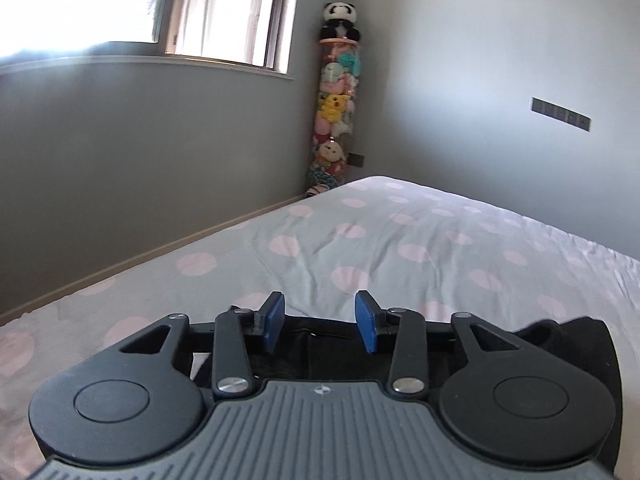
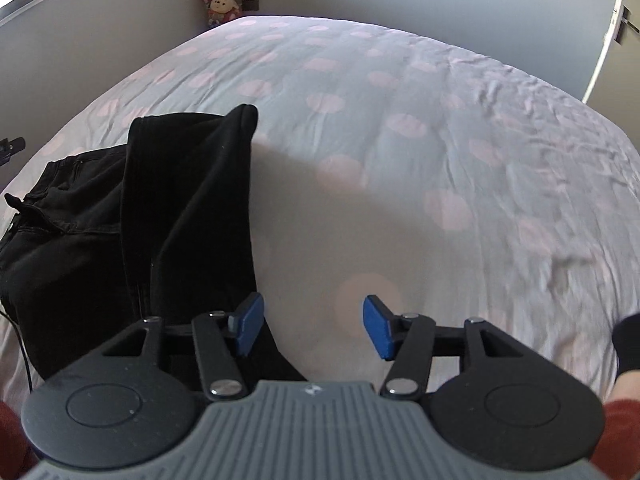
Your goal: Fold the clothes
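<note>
Folding black trousers (image 2: 132,216) on polka-dot bed sheet (image 2: 400,160), both grippers empty.
Trousers lie folded lengthwise at sheet's left side; left gripper (image 1: 320,320) and right gripper (image 2: 312,324) part-open, nothing held; best pinch both layers at fold edge.

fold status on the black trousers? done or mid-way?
Mid-way. Done: black trousers lie on the bed sheet, legs folded up over the waist end. In hand: nothing; left gripper and right gripper are both open and empty. Left: the bundle looks loose and long, probably needs another fold.
</note>
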Demonstrator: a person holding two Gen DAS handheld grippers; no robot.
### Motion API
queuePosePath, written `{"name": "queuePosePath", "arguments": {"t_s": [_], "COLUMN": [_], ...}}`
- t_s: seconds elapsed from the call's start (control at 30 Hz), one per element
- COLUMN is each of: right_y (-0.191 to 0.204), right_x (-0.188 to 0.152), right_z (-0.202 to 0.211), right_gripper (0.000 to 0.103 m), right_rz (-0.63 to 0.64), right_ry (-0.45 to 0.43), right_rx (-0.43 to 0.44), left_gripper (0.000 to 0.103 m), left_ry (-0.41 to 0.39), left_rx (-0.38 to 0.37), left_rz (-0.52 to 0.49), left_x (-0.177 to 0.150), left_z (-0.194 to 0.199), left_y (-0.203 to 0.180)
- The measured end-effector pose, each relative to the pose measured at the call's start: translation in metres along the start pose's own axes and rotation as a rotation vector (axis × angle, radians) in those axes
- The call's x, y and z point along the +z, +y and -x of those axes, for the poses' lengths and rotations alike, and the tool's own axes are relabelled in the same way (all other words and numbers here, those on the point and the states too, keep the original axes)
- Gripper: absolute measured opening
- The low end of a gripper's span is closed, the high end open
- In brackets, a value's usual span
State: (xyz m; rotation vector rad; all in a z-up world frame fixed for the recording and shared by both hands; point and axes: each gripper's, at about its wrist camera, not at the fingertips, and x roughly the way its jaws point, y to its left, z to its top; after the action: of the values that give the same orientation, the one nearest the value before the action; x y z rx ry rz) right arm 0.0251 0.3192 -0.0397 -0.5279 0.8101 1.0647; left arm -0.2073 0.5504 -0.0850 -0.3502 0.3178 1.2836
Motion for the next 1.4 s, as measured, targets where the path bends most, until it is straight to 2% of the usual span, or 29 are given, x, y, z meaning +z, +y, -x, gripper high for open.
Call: {"name": "queuePosePath", "arguments": {"t_s": [0.13,0.33,0.53,0.73,0.8,0.87,0.9,0.97,1.03,1.13,1.3,1.4], "right_y": [-0.013,-0.015,-0.009,-0.004,-0.005,-0.005,-0.005,-0.004,-0.007,-0.016,-0.045,-0.064], "right_x": [-0.039,-0.094,-0.135,-0.154,-0.158,-0.157,-0.156,-0.153,-0.149,-0.139,-0.103,-0.085], "right_z": [0.030,0.049,0.038,0.010,0.004,-0.001,-0.001,0.002,0.007,0.020,0.050,0.059], "right_gripper": [0.065,0.072,0.081,0.080,0.075,0.043,0.040,0.021,0.011,0.000,0.000,0.000], "right_rz": [-0.028,-0.003,0.073,0.143,0.162,0.172,0.176,0.191,0.191,0.170,0.141,0.106], "right_ry": [-0.006,0.032,0.109,0.151,0.148,0.155,0.156,0.148,0.137,0.101,-0.030,-0.053], "right_rx": [-0.017,-0.028,-0.027,-0.071,-0.086,-0.077,-0.073,-0.083,-0.083,-0.089,-0.207,-0.219], "left_gripper": [0.047,0.051,0.055,0.055,0.055,0.055,0.055,0.055,0.055,0.055,0.055,0.055], "left_ry": [0.020,0.082,0.100,0.146,0.151,0.154,0.155,0.156,0.158,0.161,0.165,0.170], "left_rx": [-0.066,-0.170,-0.185,-0.177,-0.176,-0.176,-0.177,-0.177,-0.176,-0.173,-0.166,-0.164], "left_rz": [-0.096,-0.123,-0.206,-0.218,-0.217,-0.214,-0.213,-0.215,-0.218,-0.223,-0.229,-0.237], "left_x": [-0.011,-0.025,-0.037,-0.047,-0.048,-0.048,-0.048,-0.049,-0.049,-0.049,-0.050,-0.052], "left_z": [0.008,0.017,0.017,0.006,0.005,0.004,0.004,0.004,0.003,0.003,0.002,0.001], "left_y": [-0.032,-0.053,-0.066,-0.064,-0.063,-0.062,-0.062,-0.061,-0.062,-0.062,-0.063,-0.064]}}
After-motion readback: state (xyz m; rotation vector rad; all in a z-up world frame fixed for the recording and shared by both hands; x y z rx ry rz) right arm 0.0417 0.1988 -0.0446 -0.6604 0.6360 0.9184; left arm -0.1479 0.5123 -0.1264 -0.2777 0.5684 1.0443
